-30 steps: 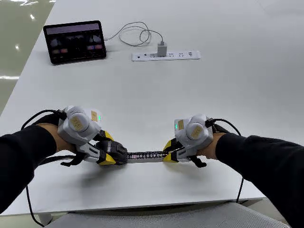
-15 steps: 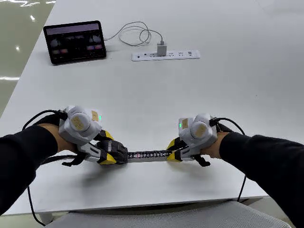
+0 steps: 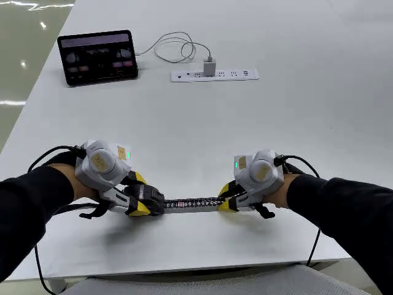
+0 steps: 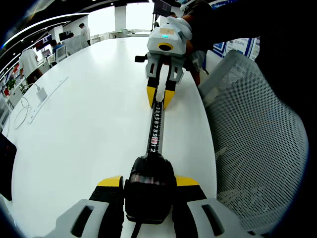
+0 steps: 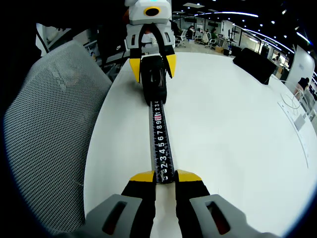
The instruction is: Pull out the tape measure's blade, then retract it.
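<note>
Tablet (image 3: 98,56) stands propped at the far left of the white table (image 3: 258,129), at the back, with its screen lit. To its right a white cable (image 3: 175,46) lies in loose loops and runs to a charger plug (image 3: 210,65) seated in a white power strip (image 3: 214,74), which lies flat on the table.

Along the near edge, the left gripper (image 3: 144,193) is held low over the table in a gloved hand, with a dark sleeve behind it. Its yellow-tipped jaws are clamped on either side of the black tape measure (image 3: 151,198), gripping the body firmly. The left gripper view confirms the body sits squarely between the two jaws.

From the tape measure the blade (image 3: 191,201) runs out to the right in a straight line, low over the table and parallel to its near edge. Printed numerals are legible along it in both gripper views, with one red mark partway along.

The right gripper (image 3: 225,198) meets the blade's free end. Its jaws are closed tight on that end, which is pinched between the yellow tips. The two grippers face each other, well apart, joined by the blade.

A grey mesh chair (image 4: 252,139) stands just beside the table's near edge.
</note>
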A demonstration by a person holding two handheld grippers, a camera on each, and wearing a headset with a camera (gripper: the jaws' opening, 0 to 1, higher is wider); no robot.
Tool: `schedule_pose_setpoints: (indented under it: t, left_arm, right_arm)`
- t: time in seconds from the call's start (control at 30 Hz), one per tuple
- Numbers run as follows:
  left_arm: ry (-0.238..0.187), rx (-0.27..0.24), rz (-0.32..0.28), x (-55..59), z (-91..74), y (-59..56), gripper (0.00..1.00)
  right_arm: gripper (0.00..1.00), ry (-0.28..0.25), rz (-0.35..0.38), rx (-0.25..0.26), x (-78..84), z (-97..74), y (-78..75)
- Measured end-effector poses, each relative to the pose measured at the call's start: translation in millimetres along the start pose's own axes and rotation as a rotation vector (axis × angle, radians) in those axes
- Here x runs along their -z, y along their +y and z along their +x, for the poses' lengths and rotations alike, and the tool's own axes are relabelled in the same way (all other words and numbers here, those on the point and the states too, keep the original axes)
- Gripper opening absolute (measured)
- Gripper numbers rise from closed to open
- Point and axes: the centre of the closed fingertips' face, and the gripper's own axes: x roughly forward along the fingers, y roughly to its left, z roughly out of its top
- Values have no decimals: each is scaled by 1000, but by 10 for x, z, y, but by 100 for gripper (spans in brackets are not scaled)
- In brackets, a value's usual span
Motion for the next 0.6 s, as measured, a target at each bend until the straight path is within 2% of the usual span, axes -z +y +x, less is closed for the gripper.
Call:
schedule_pose_setpoints:
  t: [0.6]
  left_arm:
    - [9,8,1,2,7,0,33]
  right_arm:
    - [9,1,6,-5,97,-81,-25]
